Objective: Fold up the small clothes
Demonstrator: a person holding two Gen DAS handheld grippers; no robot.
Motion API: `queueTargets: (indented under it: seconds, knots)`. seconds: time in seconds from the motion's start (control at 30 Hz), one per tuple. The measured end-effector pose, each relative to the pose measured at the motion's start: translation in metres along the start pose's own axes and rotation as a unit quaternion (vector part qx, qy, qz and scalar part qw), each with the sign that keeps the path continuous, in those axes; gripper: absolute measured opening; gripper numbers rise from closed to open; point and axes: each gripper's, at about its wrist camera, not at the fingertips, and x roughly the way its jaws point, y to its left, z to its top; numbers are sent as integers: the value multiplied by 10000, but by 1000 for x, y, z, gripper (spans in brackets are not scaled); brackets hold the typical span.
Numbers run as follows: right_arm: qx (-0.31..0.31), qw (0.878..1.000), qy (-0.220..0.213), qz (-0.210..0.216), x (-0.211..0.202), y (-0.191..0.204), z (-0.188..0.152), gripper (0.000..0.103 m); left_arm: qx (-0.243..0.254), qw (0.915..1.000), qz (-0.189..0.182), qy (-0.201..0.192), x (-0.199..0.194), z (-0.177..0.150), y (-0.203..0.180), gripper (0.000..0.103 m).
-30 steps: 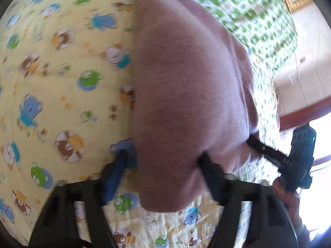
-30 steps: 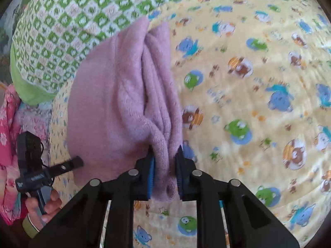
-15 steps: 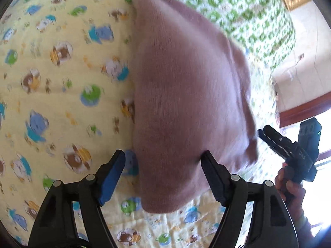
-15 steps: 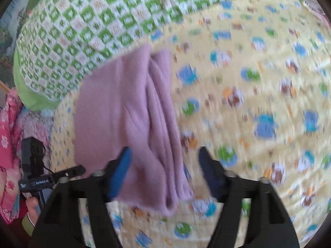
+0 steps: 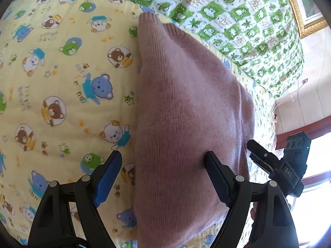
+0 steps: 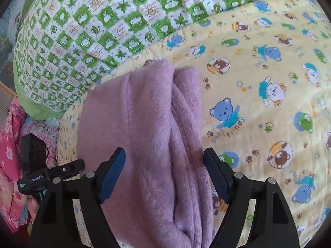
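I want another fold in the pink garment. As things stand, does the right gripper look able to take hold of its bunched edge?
Probably yes. The right gripper stands open with the pink garment lying between its fingers, neither pad pressing, and nothing covers the bunched edge on the bear-print sheet.

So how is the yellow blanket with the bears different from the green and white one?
The yellow bear blanket has cartoon bears scattered over it; the green checked blanket has neat squares with leaves and small pictures. The folded pink sweater lies on the yellow one, while the green one has nothing on it in view. The green one sits behind, farther from the grippers. Both are printed bedding with a quilted look.
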Motion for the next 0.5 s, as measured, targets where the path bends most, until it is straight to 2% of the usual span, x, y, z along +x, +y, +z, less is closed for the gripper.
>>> queueTargets:
  seconds: [0.13,0.2,0.23,0.27,0.3,0.33,0.37,0.5]
  knots:
    - [45,9998,187,-98,16,-9,-2,78,98,9999,72,64,16,-2,2,87]
    - [167,9995,250,-10,21,-17,-2,77,35,9999,-20,150,28,-2,4,87]
    - [213,9995,237,49,22,-19,-3,69,9,9998,-65,167,33,-3,5,87]
    - [242,9992,254,163,23,-21,-4,54,9,9998,-95,159,35,-3,5,85]
    - [287,9984,333,353,26,-22,-4,47,29,9998,-116,140,37,-4,5,82]
    - [362,9973,404,495,28,-23,-5,43,76,9998,-159,116,38,-4,3,69]
    - [414,9968,408,555,28,-23,-5,34,116,9995,-250,132,39,-4,1,65]
    - [366,9969,231,656,15,-15,-8,28,333,9990,-295,-6,32,-6,-10,48]
